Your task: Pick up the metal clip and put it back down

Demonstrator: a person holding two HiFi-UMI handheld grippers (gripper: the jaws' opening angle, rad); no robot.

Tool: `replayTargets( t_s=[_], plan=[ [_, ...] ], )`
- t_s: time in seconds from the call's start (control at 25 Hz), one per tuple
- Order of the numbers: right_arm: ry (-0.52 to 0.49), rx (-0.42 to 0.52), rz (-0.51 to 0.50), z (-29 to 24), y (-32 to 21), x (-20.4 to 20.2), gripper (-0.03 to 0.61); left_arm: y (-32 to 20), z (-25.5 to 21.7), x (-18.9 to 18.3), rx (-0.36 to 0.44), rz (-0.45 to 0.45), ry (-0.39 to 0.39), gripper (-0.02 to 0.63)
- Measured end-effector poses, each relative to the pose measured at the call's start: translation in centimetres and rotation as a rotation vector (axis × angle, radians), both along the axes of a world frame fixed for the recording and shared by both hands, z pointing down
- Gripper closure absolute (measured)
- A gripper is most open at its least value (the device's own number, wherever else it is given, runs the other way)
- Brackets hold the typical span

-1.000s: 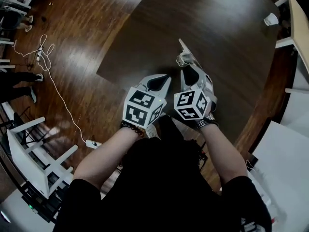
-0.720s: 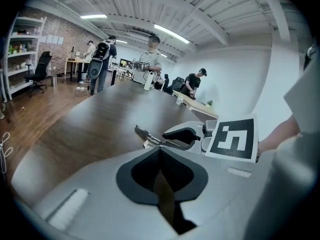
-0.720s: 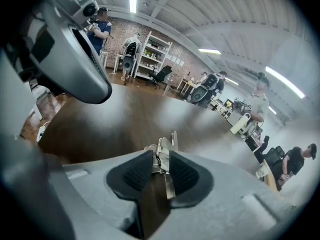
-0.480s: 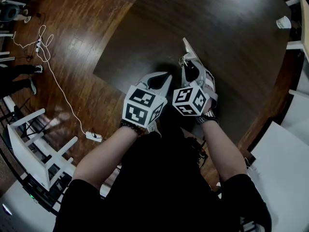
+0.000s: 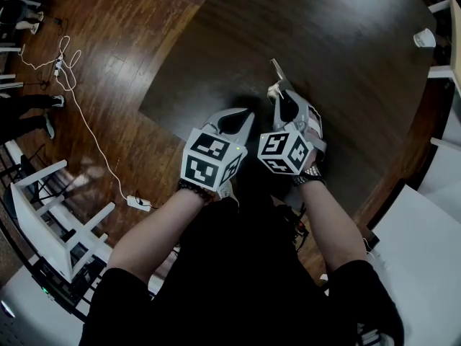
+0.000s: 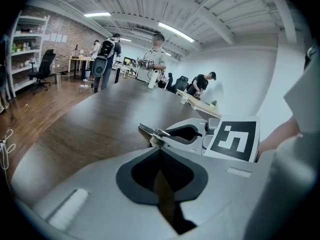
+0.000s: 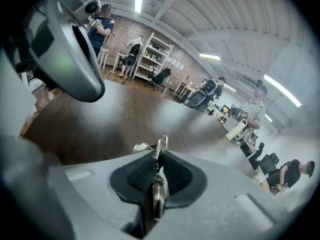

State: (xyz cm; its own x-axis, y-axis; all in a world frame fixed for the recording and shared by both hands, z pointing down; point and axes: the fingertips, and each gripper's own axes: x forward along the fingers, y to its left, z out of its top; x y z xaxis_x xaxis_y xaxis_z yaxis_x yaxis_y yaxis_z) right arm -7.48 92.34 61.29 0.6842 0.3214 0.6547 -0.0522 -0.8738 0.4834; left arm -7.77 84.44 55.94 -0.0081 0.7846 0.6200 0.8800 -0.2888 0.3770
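Observation:
The metal clip (image 5: 276, 71) is a thin silver strip held up in the air above the dark table (image 5: 346, 63). My right gripper (image 5: 278, 92) is shut on it, and the clip's end sticks out past the fingertips. In the right gripper view the clip (image 7: 160, 146) stands on edge, pinched between the black ribbed pads (image 7: 140, 173). My left gripper (image 5: 241, 115) hangs just to the left of the right one, shut with nothing between its pads (image 6: 145, 169). The left gripper view shows the right gripper (image 6: 187, 134) with the clip (image 6: 148, 130) at its tip.
The dark table's near left edge borders a glossy wooden floor (image 5: 108, 63). A white cable (image 5: 90, 139) runs across that floor. White furniture (image 5: 50, 215) stands at the lower left and a white surface (image 5: 425, 244) at the right. People stand far off in the room (image 6: 105, 54).
Both grippers have stayed close together above the table, with the right one still holding the clip. Only the head view has shifted slightly.

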Motion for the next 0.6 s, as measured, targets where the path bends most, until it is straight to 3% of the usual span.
replayTargets(
  t_s=[0.16,0.6],
  plan=[
    [0.024,-0.002,0.022,-0.7,0.7,-0.1,0.578,0.2,-0.4,0.1,-0.006,-0.006,0.007,0.597],
    [0.091,0.044,0.021,-4.2,0.6,0.1,0.581,0.2,-2.6,1.0,-0.016,-0.014,0.061,0.597]
  ],
)
